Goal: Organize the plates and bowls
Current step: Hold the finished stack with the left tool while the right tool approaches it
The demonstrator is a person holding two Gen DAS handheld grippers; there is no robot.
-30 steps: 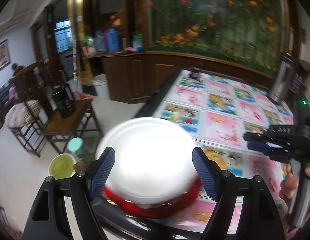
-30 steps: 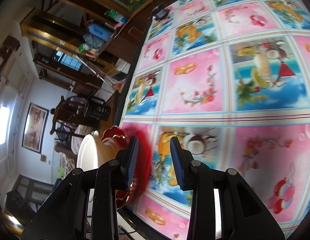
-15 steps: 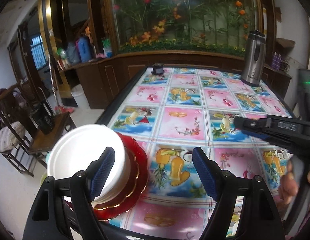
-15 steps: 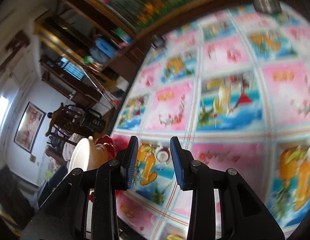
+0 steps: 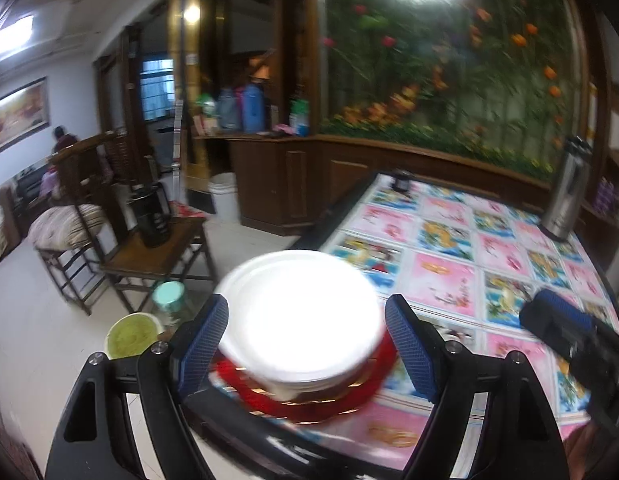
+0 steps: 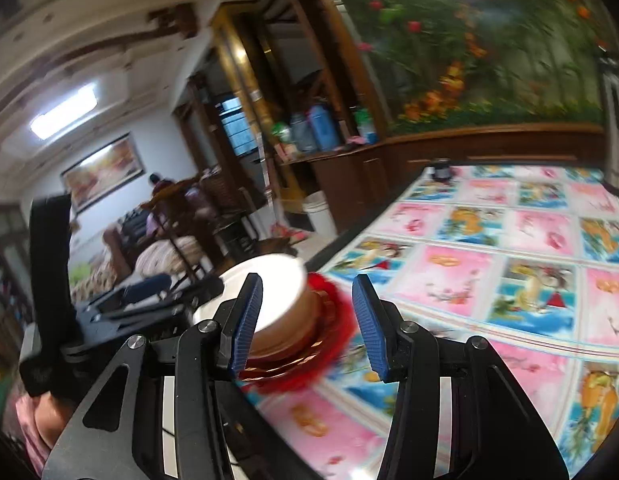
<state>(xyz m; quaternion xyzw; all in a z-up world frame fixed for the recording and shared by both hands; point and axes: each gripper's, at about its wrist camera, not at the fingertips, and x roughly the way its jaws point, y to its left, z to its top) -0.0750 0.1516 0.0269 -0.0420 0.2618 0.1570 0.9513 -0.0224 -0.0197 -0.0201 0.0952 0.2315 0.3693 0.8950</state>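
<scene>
A stack of white plates and bowls (image 5: 301,316) sits on a red gold-rimmed plate (image 5: 309,404) at the near left corner of the table. My left gripper (image 5: 305,344) is open, its blue pads either side of the stack without touching it. My right gripper (image 6: 305,320) is open, framing the same stack (image 6: 277,300) and red plate (image 6: 333,320) from the right. The left gripper also shows in the right wrist view (image 6: 141,292), and the right gripper in the left wrist view (image 5: 565,328).
The table wears a pink and blue picture cloth (image 5: 489,256). A steel thermos (image 5: 565,196) stands at its far right and a small dark object (image 5: 401,180) at the far edge. A wooden chair with a black kettle (image 5: 153,220), a green bowl (image 5: 133,332) and a jar (image 5: 169,296) are left of the table.
My left gripper swung back so the stack sits between its pads again. My right gripper opened wider and turned toward the stack.
</scene>
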